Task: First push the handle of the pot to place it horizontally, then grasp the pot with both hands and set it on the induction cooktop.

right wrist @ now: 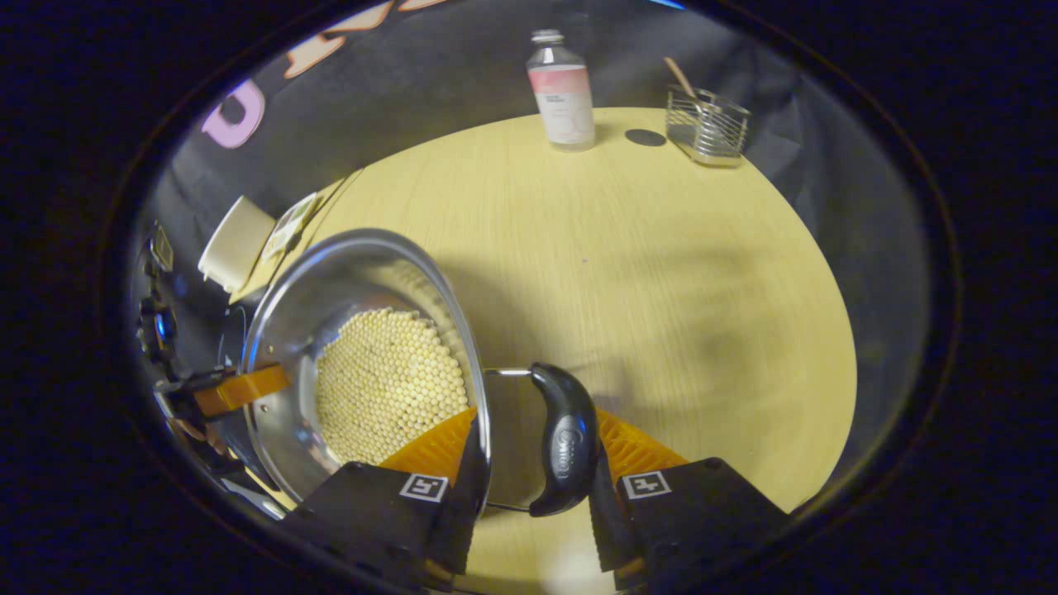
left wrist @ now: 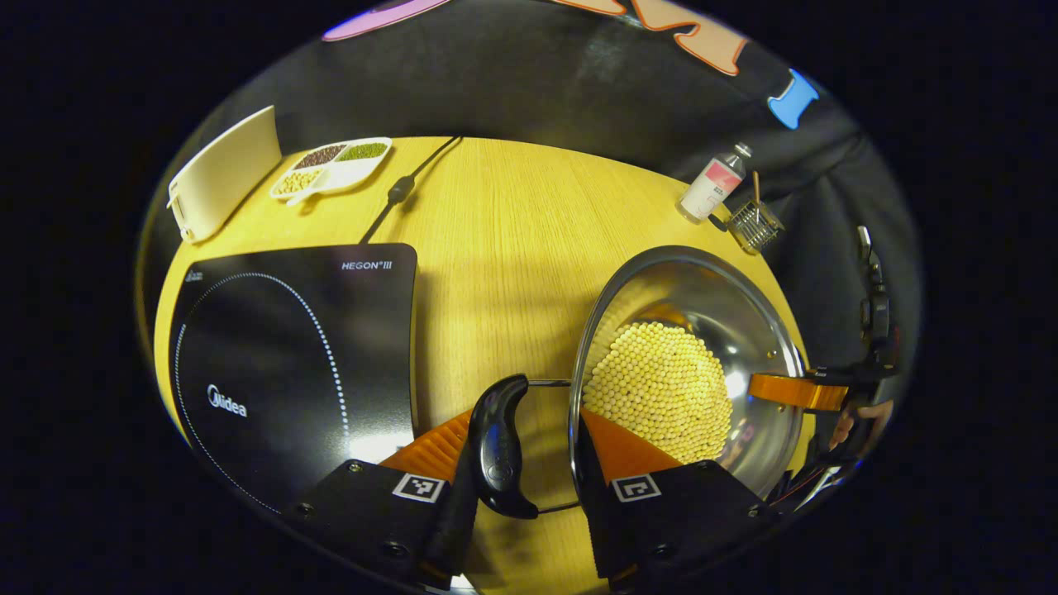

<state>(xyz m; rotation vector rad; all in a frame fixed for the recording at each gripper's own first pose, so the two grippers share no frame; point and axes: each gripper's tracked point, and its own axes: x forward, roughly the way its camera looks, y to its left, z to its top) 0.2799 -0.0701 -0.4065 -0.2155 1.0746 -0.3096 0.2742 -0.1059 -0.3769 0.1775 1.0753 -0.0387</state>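
A steel pot (left wrist: pixel 711 314) holding yellow beans (left wrist: pixel 661 388) stands to the right of the black induction cooktop (left wrist: pixel 289 355) on the wooden table. My left gripper (left wrist: pixel 525 430) is closed around the pot's black side handle (left wrist: pixel 500 446), one finger outside the handle and the other inside the rim. On the opposite side, my right gripper (right wrist: pixel 537 421) clamps the other black handle (right wrist: pixel 566 438) and the rim of the pot (right wrist: pixel 331 289) the same way. Each view also catches the other gripper's finger at the pot's far rim (left wrist: pixel 793 390) (right wrist: pixel 244 388). Whether the pot rests on the table or hangs just above it is unclear.
A bottle (right wrist: pixel 562 95) and a wire basket (right wrist: pixel 707 124) stand at the table's far edge. A divided dish of beans (left wrist: pixel 331 165), a white container (left wrist: pixel 223 169) and the cooktop's cable (left wrist: pixel 405 186) lie behind the cooktop. Bare wood (right wrist: pixel 661 273) stretches to the right of the pot.
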